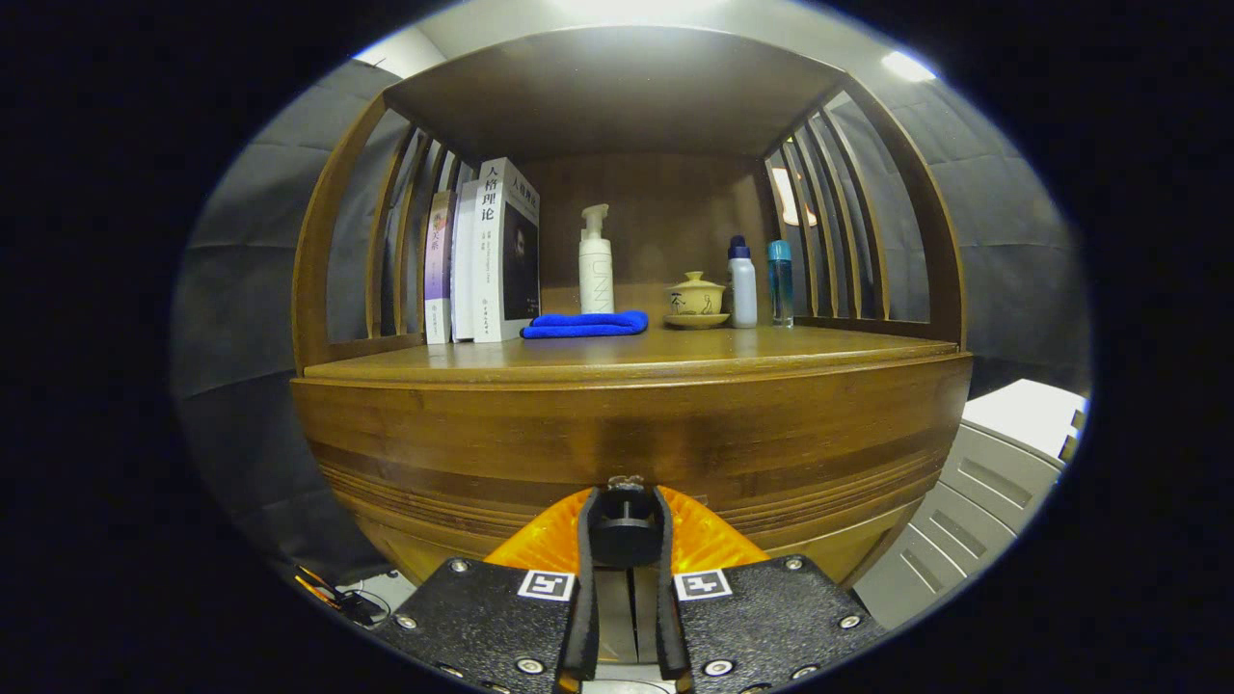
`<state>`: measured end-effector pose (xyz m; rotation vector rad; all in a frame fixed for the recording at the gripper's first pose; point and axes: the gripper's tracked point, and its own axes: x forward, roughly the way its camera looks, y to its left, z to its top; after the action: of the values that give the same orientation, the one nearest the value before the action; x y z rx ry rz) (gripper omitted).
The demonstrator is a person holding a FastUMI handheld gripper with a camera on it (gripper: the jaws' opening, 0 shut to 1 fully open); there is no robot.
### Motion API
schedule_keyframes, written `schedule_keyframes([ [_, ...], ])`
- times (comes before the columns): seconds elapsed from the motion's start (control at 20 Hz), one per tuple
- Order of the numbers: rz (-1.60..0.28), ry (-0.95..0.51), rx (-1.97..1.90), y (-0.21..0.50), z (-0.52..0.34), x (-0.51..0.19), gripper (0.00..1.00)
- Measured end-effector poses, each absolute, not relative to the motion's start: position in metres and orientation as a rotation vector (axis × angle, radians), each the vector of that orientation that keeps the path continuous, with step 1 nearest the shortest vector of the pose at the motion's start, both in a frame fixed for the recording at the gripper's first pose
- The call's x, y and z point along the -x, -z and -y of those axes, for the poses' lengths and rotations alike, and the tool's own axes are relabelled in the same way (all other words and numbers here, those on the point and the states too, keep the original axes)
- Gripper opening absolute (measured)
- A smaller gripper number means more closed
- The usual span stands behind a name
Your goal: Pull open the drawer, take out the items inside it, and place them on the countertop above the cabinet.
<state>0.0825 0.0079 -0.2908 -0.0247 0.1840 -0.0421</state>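
Observation:
A wooden cabinet fills the view, and its drawer front (627, 434) curves right in front of me. A dark round drawer knob (625, 525) sits between my two fingers. My gripper (625, 528) is shut on that knob, with both fingers pressing its sides. The drawer looks closed or barely out, so nothing inside it can be seen. Above the drawer lies the wooden countertop (675, 352), with a bare strip along its front edge.
On the countertop stand several books (487, 255), a folded blue cloth (586, 324), a white pump bottle (596, 260), a lidded tea cup on a saucer (696, 299), a white bottle (742, 287) and a teal bottle (780, 281). A white unit (993, 482) stands at the right.

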Motion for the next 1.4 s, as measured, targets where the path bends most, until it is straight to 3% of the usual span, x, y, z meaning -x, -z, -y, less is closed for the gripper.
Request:
schedule_keyframes([
  [1.4, -0.299, 0.051, -0.053, 0.292, -0.011, 0.052, 0.24],
])
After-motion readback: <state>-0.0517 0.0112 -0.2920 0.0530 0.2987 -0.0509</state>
